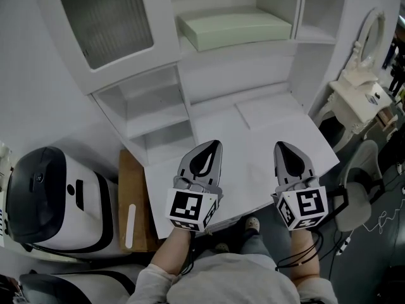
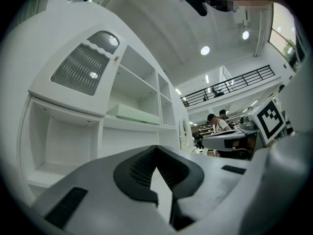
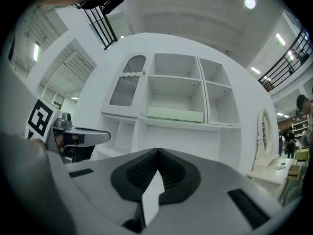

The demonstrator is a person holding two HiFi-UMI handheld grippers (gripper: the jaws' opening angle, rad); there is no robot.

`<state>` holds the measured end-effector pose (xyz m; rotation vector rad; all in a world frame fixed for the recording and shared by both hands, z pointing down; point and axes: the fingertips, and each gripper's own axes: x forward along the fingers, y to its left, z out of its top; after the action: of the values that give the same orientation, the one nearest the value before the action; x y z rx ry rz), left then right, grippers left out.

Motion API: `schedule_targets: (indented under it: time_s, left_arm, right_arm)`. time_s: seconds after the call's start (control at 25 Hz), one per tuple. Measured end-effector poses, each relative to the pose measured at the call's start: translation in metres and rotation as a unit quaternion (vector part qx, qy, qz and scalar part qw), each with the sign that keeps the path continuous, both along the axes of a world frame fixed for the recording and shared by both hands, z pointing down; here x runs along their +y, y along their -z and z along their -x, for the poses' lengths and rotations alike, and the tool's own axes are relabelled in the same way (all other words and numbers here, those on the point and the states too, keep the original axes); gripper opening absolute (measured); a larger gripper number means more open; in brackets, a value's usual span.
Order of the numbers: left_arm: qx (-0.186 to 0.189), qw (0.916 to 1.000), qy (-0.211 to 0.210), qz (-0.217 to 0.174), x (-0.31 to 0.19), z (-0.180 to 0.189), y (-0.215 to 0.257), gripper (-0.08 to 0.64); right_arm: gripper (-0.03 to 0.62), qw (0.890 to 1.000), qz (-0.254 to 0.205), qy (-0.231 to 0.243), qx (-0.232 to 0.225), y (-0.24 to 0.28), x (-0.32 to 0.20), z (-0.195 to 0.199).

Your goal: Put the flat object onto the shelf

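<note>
The left gripper and the right gripper are nearest. They hang side by side over the white desk. Both are shut tight and hold nothing, so their job looks done. Farther back, the flat green board lies on the middle shelf of the white cupboard, just where it belongs.

Left claw and right claw are closed, empty.
</note>
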<state>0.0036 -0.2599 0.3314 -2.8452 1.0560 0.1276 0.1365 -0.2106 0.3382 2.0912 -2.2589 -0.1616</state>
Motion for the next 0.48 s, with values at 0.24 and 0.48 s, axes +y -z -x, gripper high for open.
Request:
schedule_targets:
  time_s: [0.24, 0.48]
  left_arm:
    - [0.003, 1.0000, -0.008, 0.004, 0.003, 0.000, -0.001, 0.011]
    - [0.005, 0.9999, -0.010, 0.002, 0.006, 0.005, 0.002, 0.011]
  right_arm:
    - [0.009, 1.000, 0.001, 0.001, 0.003, 0.001, 0.003, 0.005]
    - [0.009, 1.000, -0.002, 0.004, 0.004, 0.002, 0.006, 0.013]
